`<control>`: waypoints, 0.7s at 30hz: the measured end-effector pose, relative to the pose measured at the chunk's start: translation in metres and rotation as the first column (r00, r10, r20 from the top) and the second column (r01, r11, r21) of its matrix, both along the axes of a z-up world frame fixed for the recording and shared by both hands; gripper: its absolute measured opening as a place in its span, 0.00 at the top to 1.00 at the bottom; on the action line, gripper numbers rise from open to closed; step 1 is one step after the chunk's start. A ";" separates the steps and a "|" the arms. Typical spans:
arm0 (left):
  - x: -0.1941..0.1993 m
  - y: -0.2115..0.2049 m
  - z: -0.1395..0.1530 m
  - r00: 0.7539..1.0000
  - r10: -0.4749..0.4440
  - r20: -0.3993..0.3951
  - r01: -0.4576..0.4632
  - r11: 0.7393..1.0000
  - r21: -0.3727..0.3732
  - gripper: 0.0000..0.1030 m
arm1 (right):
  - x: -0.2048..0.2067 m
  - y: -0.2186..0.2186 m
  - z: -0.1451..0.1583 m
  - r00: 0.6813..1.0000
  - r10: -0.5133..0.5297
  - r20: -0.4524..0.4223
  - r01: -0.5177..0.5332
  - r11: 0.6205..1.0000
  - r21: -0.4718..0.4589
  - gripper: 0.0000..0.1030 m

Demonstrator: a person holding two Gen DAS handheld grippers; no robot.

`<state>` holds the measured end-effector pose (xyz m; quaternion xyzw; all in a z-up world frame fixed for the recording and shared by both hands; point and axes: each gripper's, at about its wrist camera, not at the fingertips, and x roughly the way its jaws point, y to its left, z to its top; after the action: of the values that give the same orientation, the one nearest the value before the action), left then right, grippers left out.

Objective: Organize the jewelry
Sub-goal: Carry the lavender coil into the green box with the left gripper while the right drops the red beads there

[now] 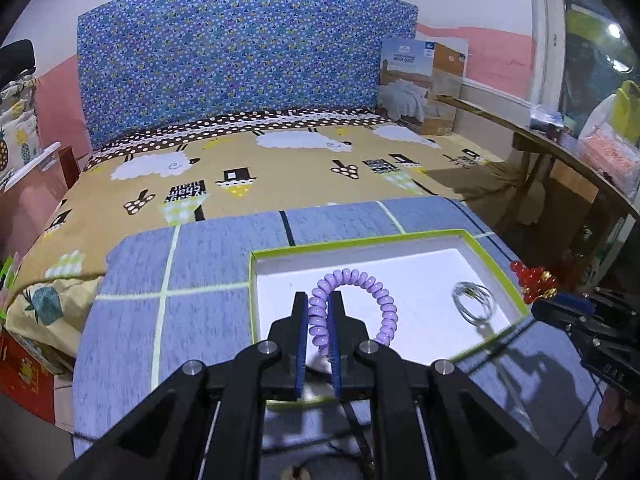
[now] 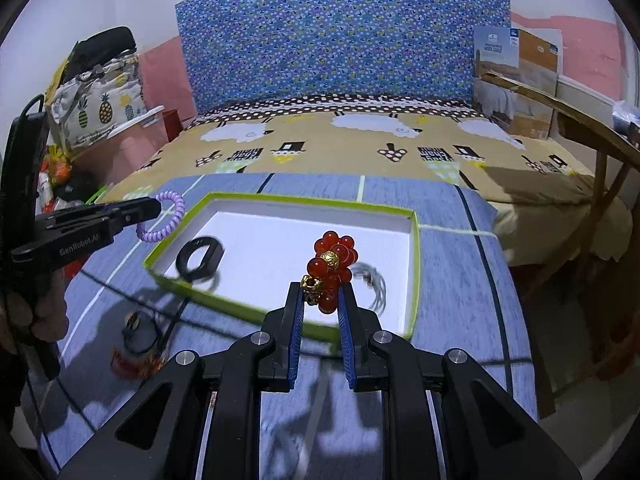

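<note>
My left gripper (image 1: 319,300) is shut on a purple coil bracelet (image 1: 376,292) and holds it above the near left corner of the white tray with a green rim (image 1: 360,242). The bracelet (image 2: 168,216) and left gripper (image 2: 154,206) also show in the right wrist view, beside the tray (image 2: 304,200). My right gripper (image 2: 324,292) is shut on a red bead bracelet with gold beads (image 2: 332,264) above the tray's near edge; it shows in the left wrist view (image 1: 532,280). A silver wire bangle (image 1: 474,302) and a black band (image 2: 200,258) lie in the tray.
The tray sits on a blue checked cloth (image 2: 460,280) on a table in front of a bed (image 2: 360,152). A small dark item with red-orange trim (image 2: 136,344) lies on the cloth at the near left. A wooden table (image 1: 560,152) stands at the right.
</note>
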<state>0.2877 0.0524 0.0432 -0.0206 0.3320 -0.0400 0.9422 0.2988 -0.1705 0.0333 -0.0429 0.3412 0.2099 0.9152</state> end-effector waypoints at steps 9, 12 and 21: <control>0.044 0.003 -0.013 1.000 0.017 -0.024 -0.016 1.000 0.020 0.90 | 0.056 0.002 -0.016 0.999 -0.025 -0.037 0.024 0.999 -0.022 0.83; 0.058 0.006 -0.021 0.999 0.032 -0.040 -0.030 0.999 0.034 0.90 | 0.072 0.001 -0.025 0.997 -0.040 -0.061 0.038 0.999 -0.023 0.83; 0.085 0.011 -0.052 0.987 0.096 -0.125 -0.087 0.993 0.073 0.90 | 0.101 0.006 -0.049 0.990 -0.063 -0.124 0.058 0.997 -0.050 0.83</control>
<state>0.3725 0.0630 -0.0087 -0.0065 0.3919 0.0161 0.9198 0.3997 -0.1645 -0.0159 -0.0405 0.4042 0.1763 0.8966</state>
